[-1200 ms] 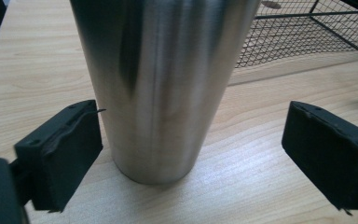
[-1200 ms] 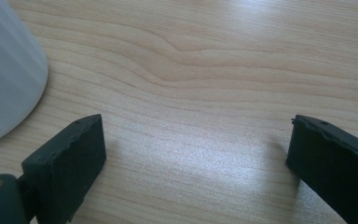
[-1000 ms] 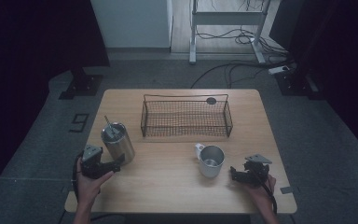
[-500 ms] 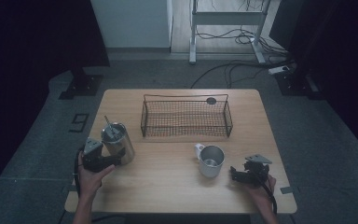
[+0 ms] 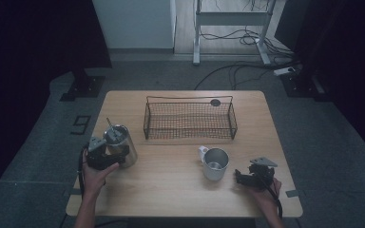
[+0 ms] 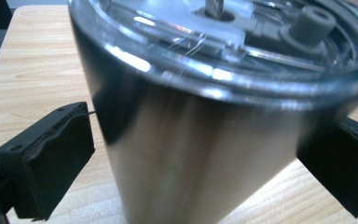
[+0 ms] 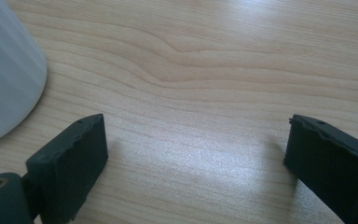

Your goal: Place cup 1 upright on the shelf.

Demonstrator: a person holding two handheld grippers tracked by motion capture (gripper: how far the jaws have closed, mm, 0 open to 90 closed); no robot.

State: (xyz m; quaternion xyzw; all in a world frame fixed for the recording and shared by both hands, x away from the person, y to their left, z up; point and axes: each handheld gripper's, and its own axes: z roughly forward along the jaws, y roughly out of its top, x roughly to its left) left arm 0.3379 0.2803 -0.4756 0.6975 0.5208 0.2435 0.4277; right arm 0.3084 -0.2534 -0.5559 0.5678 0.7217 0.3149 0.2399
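A steel tumbler (image 5: 121, 142) with a clear lid and a straw stands near the table's left edge. My left gripper (image 5: 119, 157) reaches around its base. In the left gripper view the tumbler (image 6: 182, 93) stands between the jaws of my left gripper (image 6: 200, 144); they have just been opening, and a gap shows at the left pad (image 6: 51, 158). A white mug (image 5: 215, 164) stands right of centre. My right gripper (image 5: 240, 176) rests open on the wood to its right. In the right gripper view the mug (image 7: 4, 74) is at the left, and nothing lies between the jaws of my right gripper (image 7: 196, 144).
A black wire basket (image 5: 188, 98) sits across the back middle of the wooden table (image 5: 171, 190). A small dark disc (image 5: 215, 102) lies behind it. Beyond the table are dark floor, cables and a metal frame.
My left hand has slid a little forward toward the tumbler, so its jaws now reach around the base. The right hand, mug and basket have kept still.
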